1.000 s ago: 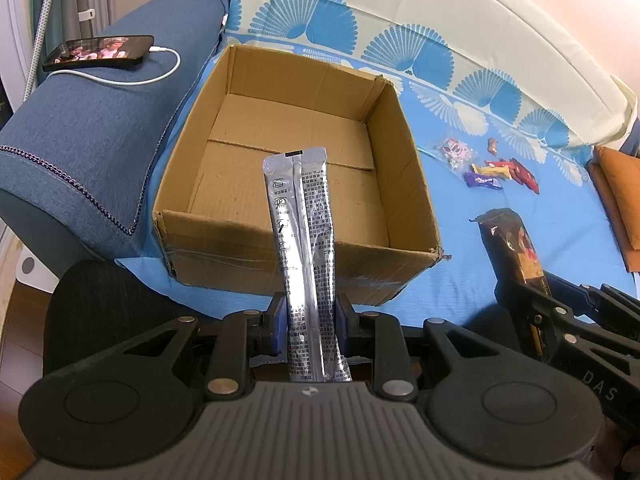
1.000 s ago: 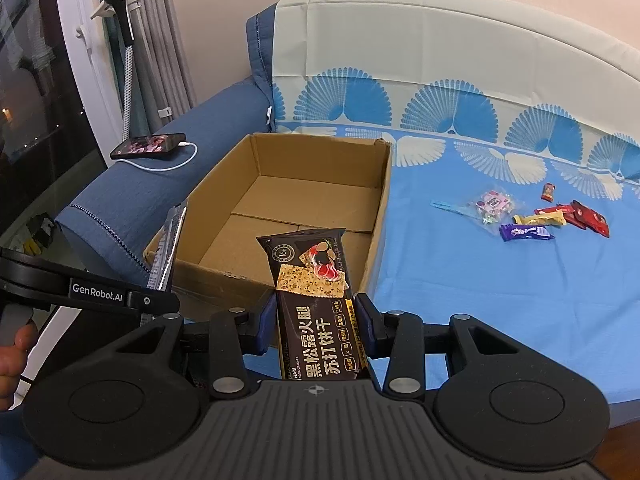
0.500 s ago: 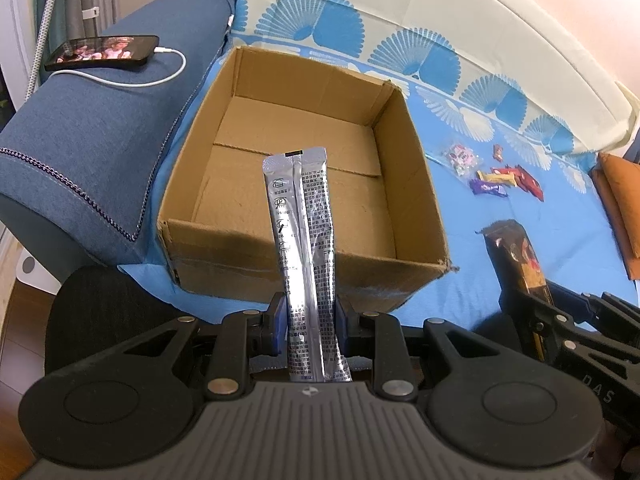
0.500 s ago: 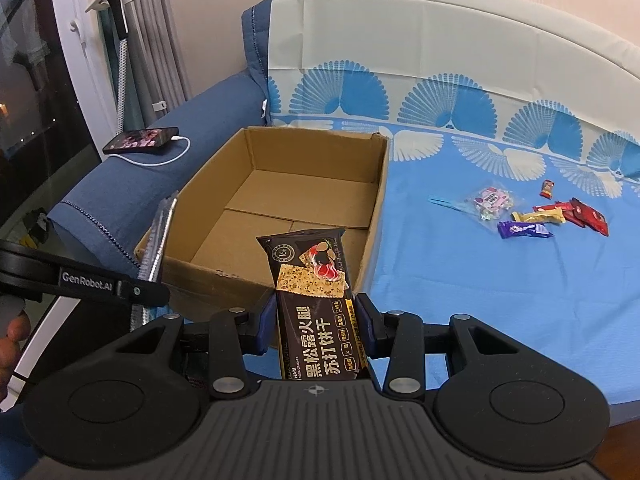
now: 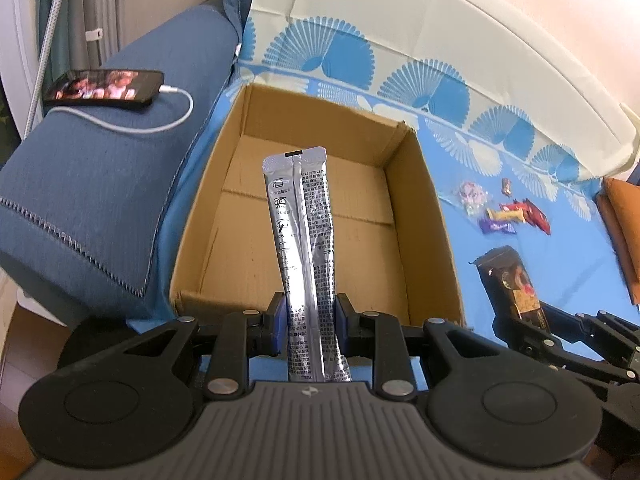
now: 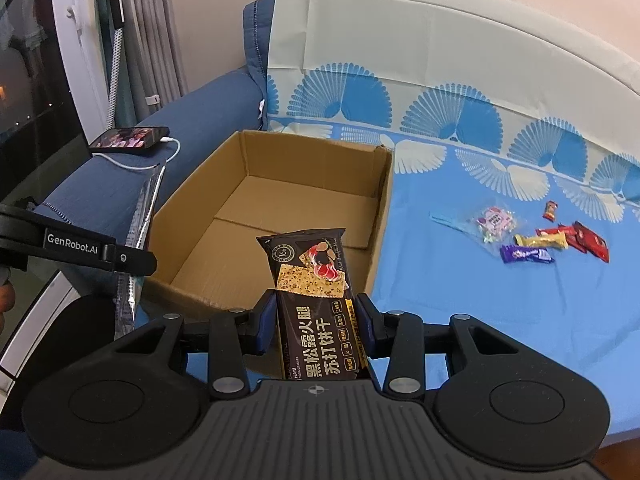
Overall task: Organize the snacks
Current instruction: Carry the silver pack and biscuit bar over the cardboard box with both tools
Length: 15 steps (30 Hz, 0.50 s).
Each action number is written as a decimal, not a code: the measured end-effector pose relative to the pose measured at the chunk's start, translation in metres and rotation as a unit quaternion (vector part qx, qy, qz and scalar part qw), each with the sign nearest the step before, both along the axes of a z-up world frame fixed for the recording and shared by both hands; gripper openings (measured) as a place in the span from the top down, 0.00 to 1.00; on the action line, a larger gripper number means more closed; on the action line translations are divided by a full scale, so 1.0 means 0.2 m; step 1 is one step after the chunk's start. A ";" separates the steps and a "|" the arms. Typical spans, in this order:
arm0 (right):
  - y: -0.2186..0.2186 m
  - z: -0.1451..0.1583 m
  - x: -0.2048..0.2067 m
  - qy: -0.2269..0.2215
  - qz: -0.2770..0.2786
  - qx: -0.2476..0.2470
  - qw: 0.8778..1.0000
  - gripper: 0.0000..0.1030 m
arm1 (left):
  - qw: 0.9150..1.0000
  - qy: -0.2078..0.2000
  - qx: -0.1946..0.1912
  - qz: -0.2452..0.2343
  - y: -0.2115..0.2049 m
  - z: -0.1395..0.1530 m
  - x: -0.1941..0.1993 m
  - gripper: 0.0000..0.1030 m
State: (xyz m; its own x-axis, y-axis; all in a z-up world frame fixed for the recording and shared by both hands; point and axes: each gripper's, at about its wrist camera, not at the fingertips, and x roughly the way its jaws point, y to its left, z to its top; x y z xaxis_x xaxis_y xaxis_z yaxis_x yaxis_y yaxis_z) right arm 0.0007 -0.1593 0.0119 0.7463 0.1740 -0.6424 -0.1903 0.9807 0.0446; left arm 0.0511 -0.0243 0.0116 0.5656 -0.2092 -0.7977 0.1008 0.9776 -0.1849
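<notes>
My left gripper is shut on a long silver stick packet, held upright over the near edge of an open cardboard box. My right gripper is shut on a black cracker packet with Chinese text, held near the box's front right corner. The box interior looks empty in both views. The right gripper with its packet shows at the right of the left wrist view; the left gripper's silver packet shows at the left of the right wrist view.
Several small wrapped snacks lie on the blue sofa cover right of the box. A phone on a white charging cable rests on the blue armrest. An orange cushion sits at far right.
Both grippers have moved forward toward the box while keeping hold of their packets; the box now sits closer under the silver packet.
</notes>
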 end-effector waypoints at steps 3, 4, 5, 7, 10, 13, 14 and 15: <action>0.02 0.01 0.07 -0.002 0.000 -0.003 1.000 0.58 | 1.000 -0.005 0.003 0.000 -0.01 0.00 0.06 0.74; 0.03 0.01 0.10 -0.002 0.001 -0.003 1.000 0.58 | 1.000 -0.006 0.004 0.000 -0.01 0.00 0.09 0.74; 0.04 0.01 0.12 -0.002 0.002 -0.003 1.000 0.58 | 1.000 -0.006 0.005 0.000 -0.01 0.00 0.11 0.74; 0.06 0.00 0.18 0.000 0.004 0.000 1.000 0.58 | 1.000 -0.004 0.006 0.000 -0.02 -0.02 0.16 0.73; 0.09 -0.02 0.27 0.004 0.006 0.003 1.000 0.58 | 1.000 0.005 0.010 -0.001 -0.03 -0.06 0.24 0.73; 0.13 -0.05 0.36 0.013 0.008 0.005 1.000 0.57 | 1.000 0.015 0.014 -0.003 -0.05 -0.11 0.32 0.73; 0.14 -0.06 0.39 0.017 0.008 0.006 1.000 0.58 | 1.000 0.019 0.016 -0.003 -0.05 -0.13 0.34 0.73; 0.15 -0.08 0.43 0.023 0.007 0.007 1.000 0.58 | 1.000 0.023 0.018 -0.004 -0.05 -0.15 0.37 0.73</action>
State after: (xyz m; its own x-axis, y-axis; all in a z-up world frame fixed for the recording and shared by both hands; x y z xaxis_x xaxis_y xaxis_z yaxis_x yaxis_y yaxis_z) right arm 0.0872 -0.1301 -0.0043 0.7131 0.1943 -0.6736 -0.2021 0.9770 0.0679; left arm 0.1245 -0.0353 -0.0181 0.5263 -0.1839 -0.8302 0.1001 0.9829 -0.1544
